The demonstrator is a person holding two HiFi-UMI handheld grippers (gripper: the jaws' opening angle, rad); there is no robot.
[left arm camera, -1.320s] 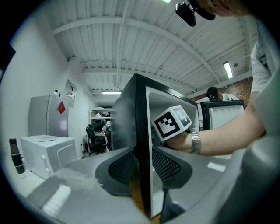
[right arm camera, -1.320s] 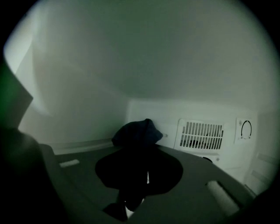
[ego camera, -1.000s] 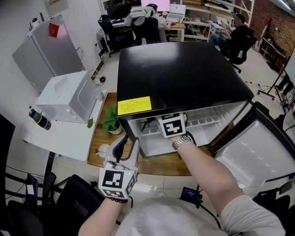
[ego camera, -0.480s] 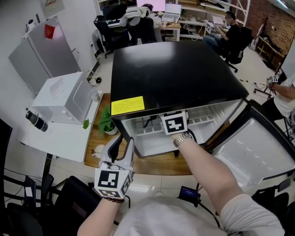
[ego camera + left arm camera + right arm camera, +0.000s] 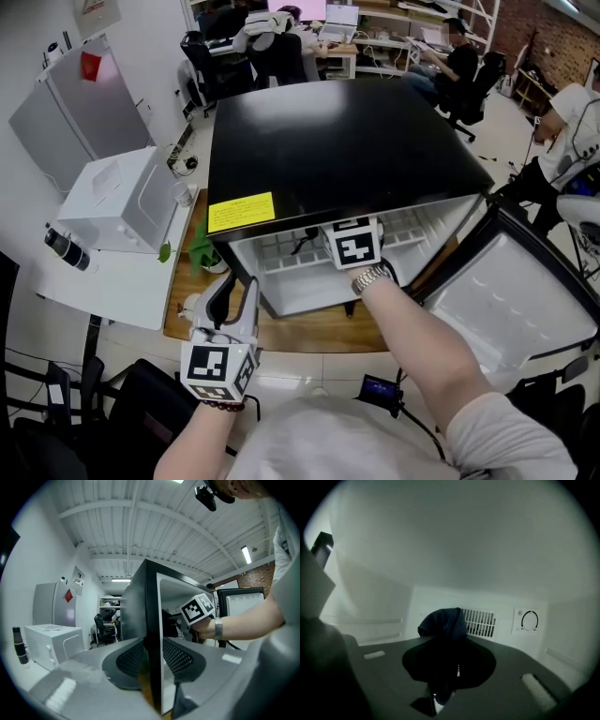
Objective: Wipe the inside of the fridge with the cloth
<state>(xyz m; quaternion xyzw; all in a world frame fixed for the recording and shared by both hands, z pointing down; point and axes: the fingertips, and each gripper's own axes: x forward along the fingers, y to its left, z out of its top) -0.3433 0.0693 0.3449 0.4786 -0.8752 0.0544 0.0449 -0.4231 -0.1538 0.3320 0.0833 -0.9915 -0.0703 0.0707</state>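
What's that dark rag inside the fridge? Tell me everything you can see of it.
The cloth is dark blue, soft-looking fabric, bunched into a crumpled peak. The right gripper has its jaws shut on it, so the bunch sticks out past the tips. It sits inside the fridge, whose interior is white. It is held up in front of the vent grille on the back wall, left of the round dial. Whether it touches the wall cannot be told.

Left hand-held gripper [image 5: 153,645]: jaws apart, nothing clamped. The black fridge [image 5: 136,606] has its front corner edge running vertically through the gap, 12 to 6 o'clock. At 3 o'clock, a forearm [image 5: 243,620] with a wristwatch [image 5: 217,628] and a marker cube [image 5: 197,608] reaches into the fridge. White box [image 5: 51,641] on a desk [image 5: 79,660] at 8 o'clock.
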